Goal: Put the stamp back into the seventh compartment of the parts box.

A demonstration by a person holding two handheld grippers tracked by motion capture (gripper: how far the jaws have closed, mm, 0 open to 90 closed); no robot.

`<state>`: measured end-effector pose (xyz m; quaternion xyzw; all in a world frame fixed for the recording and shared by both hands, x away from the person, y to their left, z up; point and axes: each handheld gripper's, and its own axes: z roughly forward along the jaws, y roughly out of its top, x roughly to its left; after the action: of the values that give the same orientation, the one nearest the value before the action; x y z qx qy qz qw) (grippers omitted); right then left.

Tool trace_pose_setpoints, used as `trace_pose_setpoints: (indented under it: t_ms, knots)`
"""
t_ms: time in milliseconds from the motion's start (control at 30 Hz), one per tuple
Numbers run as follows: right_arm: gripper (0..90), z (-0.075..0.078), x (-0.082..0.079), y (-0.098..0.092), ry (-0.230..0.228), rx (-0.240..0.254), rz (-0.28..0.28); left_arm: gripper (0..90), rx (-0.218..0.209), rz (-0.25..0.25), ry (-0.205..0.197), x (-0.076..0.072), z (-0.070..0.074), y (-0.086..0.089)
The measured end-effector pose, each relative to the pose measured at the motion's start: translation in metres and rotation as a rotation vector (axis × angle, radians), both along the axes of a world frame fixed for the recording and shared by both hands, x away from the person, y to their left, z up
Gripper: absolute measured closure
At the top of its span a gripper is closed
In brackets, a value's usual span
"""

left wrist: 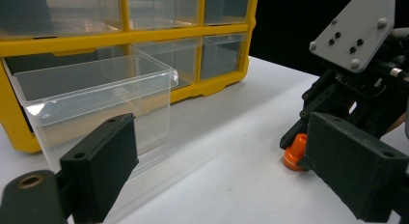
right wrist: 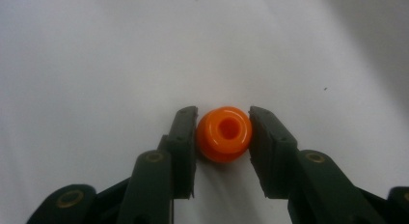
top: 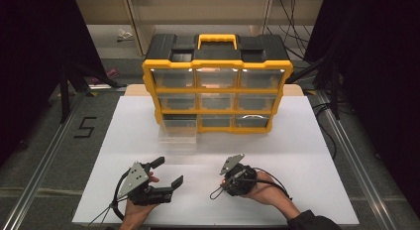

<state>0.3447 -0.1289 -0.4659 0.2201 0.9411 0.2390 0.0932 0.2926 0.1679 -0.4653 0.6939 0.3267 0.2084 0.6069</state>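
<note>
1. Matte white worktop (top: pixel 297 141), smooth and flat, resting on a grey floor between metal rails.
2. Standing upright at the far middle: a hard plastic organizer (top: pixel 217 84), yellow frame, black top, yellow carry handle, three rows of three clear drawers.
3. Pulled out of the bottom-left slot and sitting on the worktop just in front: one clear drawer (left wrist: pixel 96 108), thin glossy walls, boxy, rounded lip, seemingly empty.
4. Near the front right of the worktop: a small orange bead (right wrist: pixel 224 133), glossy, round, with a hole through its centre, sitting on the white surface.
5. Right tongs (right wrist: pixel 223 151), black and blocky with brass pivots, tipped down over the bead; narrowed around it, one pad touching on each side, pinching it lightly at worktop level.
6. Seen from the left gripper view too: orange bead (left wrist: pixel 294 154) tucked under the right tongs' tips, grey three-cornered plate above.
7. Left tongs (top: pixel 166 173), same black blocks, spread wide, holding nothing, lying low near the front left, pointing toward the clear drawer.
</note>
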Motion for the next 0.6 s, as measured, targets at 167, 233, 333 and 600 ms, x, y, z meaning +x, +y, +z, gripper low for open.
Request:
trace_pose_setpoints:
  t_ms: [167, 233, 333, 600]
  knots:
    - [64.5, 0.008, 0.001, -0.005, -0.043, 0.037, -0.003, 11.2, -0.001, -0.002, 0.0, 0.0, 0.0, 0.0]
    - [64.5, 0.012, 0.001, -0.007, -0.055, 0.058, -0.015, 11.3, -0.001, -0.003, -0.001, 0.0, 0.0, 0.0]
    - [64.6, 0.017, 0.002, -0.01, -0.078, 0.085, -0.03, 11.3, -0.002, -0.003, 0.001, 0.0, 0.0, 0.0]
    - [64.6, 0.029, 0.003, -0.016, -0.144, 0.167, -0.06, 11.3, -0.007, 0.004, 0.005, 0.001, 0.0, 0.0]
